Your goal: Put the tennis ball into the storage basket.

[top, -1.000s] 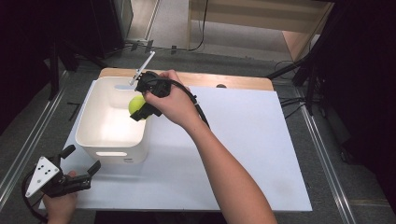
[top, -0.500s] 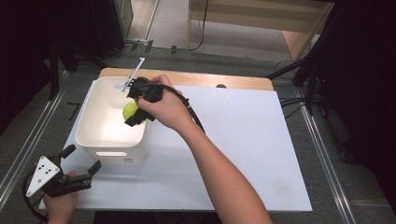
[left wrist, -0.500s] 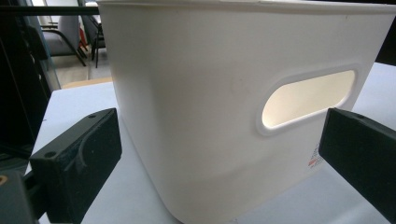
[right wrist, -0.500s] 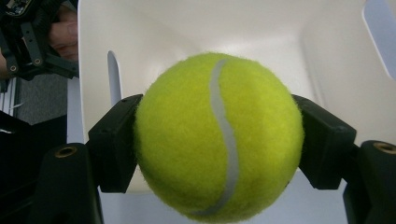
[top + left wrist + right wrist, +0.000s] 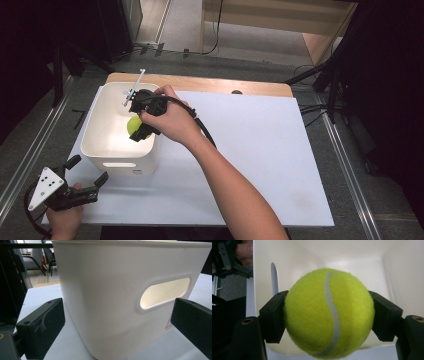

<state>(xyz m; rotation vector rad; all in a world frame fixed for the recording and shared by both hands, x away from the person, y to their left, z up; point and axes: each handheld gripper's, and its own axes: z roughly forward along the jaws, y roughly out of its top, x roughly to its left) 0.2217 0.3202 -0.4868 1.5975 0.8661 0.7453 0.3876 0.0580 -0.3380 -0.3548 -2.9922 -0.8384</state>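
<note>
A yellow-green tennis ball (image 5: 328,312) is clamped between the two black jaws of my right gripper (image 5: 138,127). In the high view the tennis ball (image 5: 133,124) hangs over the inside of a white plastic bin (image 5: 100,132) at the left of the table. My left gripper (image 5: 87,177) rests open near the table's front left corner, pointed at the bin. The left gripper view has the bin's near wall (image 5: 105,290) and its oval handle hole close ahead, between the spread jaws. Nothing is held there.
A white board (image 5: 260,150) covers the table, with a wooden strip (image 5: 210,85) along its far edge. Dark frames and cables stand around the table. The floor beyond is grey.
My right gripper has carried the tennis ball leftward and down, from the bin's right rim to over its inside. The left gripper has stayed in place.
</note>
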